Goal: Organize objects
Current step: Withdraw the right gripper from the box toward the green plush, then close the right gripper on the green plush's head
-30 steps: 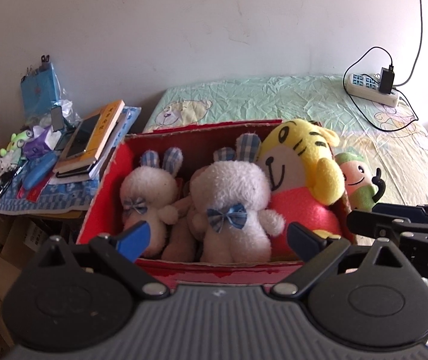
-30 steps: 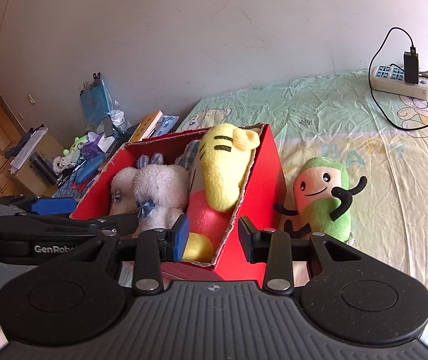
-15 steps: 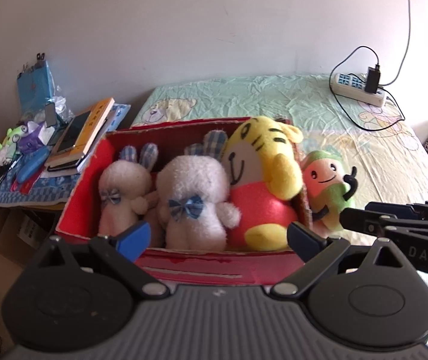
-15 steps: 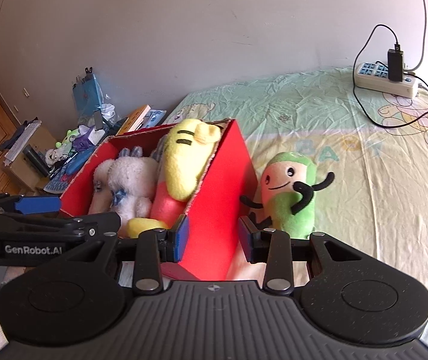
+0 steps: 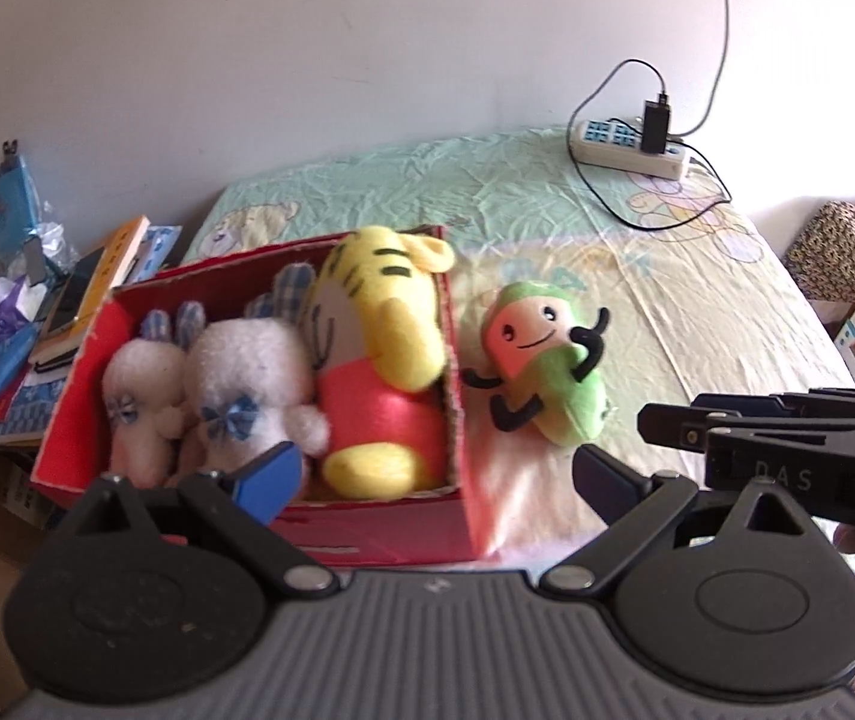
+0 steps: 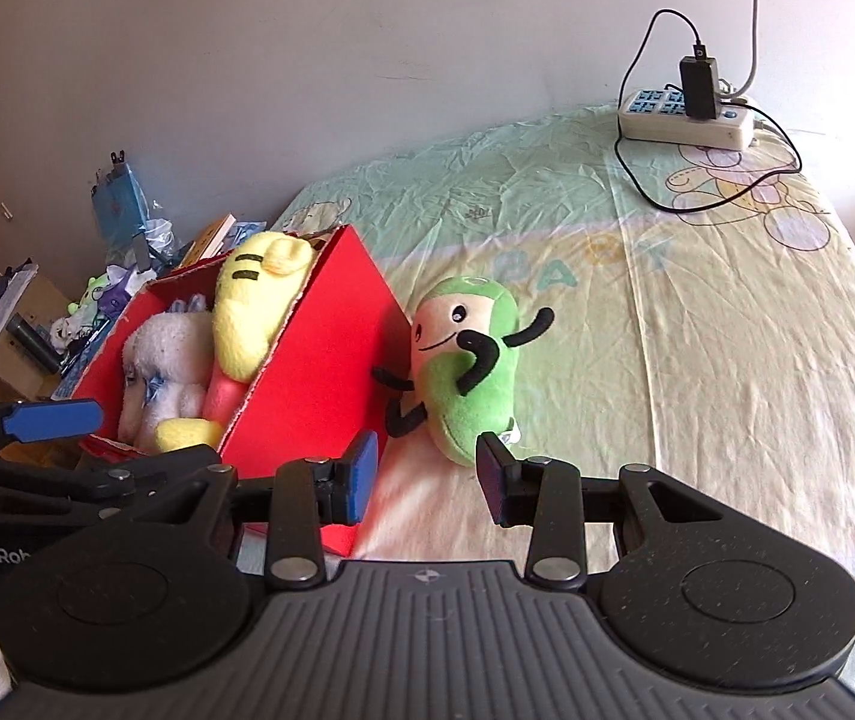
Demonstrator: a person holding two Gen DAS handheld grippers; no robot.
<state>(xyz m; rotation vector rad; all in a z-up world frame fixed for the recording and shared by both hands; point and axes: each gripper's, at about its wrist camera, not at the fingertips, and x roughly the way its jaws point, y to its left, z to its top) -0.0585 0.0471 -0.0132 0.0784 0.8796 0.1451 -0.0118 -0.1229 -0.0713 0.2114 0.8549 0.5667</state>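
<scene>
From the left wrist, the left hand-held gripper (image 5: 433,474) stands wide apart with nothing between its pads, poised over the near wall of the red box (image 5: 385,531). The green plush toy (image 5: 541,369) lies on the bed (image 5: 697,312) just beside the box's right wall, outside it, while a yellow tiger plush (image 5: 385,324) and two white bunnies (image 5: 235,384) already fill the box. The toy looks light, soft and squashy, so it should give under the pads and not slip much.

From the right wrist, the right hand-held gripper (image 6: 424,477) is partly open and empty, its pads near the toy's lower end and not touching it. The toy leans against the box's outer wall, one thin black arm raised. I would take it across the fat green body; the arms and legs are floppy and would let it dangle. Space in the box beside the tiger looks tight.
</scene>
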